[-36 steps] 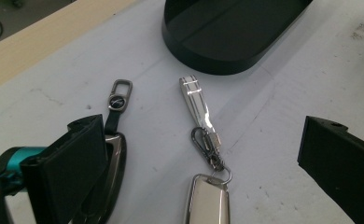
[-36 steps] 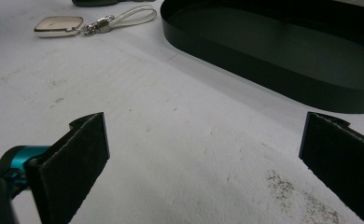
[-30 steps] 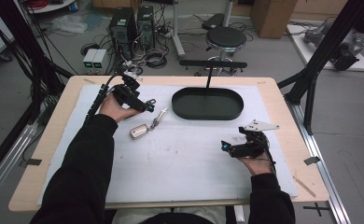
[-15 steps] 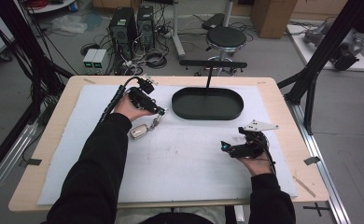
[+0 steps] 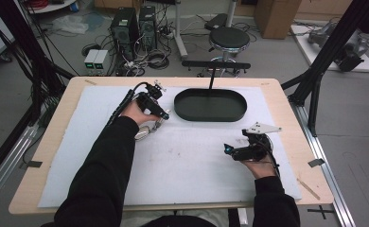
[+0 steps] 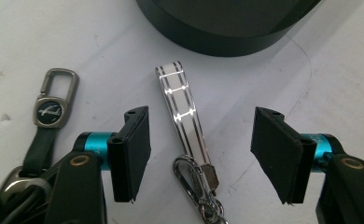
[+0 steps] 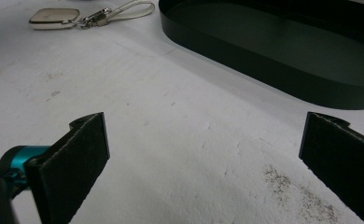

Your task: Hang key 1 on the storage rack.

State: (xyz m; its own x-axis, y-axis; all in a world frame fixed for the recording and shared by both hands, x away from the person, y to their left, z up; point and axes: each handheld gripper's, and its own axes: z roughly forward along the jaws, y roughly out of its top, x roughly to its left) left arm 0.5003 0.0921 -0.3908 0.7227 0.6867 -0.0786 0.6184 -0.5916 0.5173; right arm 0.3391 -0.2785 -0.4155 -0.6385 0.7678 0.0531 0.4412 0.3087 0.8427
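A silver strap [image 6: 179, 105] with a metal clasp [image 6: 196, 184] lies flat on the white mat, between the jaws of my open left gripper [image 6: 203, 135]. In the high view my left gripper [image 5: 162, 114] hovers just left of the black oval tray [image 5: 210, 116], over the strap, with the pale key fob [image 5: 142, 133] by the hand. A second keyring [image 6: 50, 111], dark strap with a round badge, lies left of the jaws. My right gripper [image 5: 229, 149] is open near the mat's front right; its own view [image 7: 207, 140] has bare mat between the jaws.
The tray's wall [image 6: 227, 39] is just beyond the strap's tip. The fob [image 7: 53, 17] and its strap [image 7: 129, 8] lie far left of the tray [image 7: 283, 65] in the right gripper view. White mat [image 5: 192, 179] covers the wooden table [image 5: 294, 142].
My left gripper has moved right and slightly nearer, from the mat's far left to over the silver strap beside the tray. The right gripper has stayed put.
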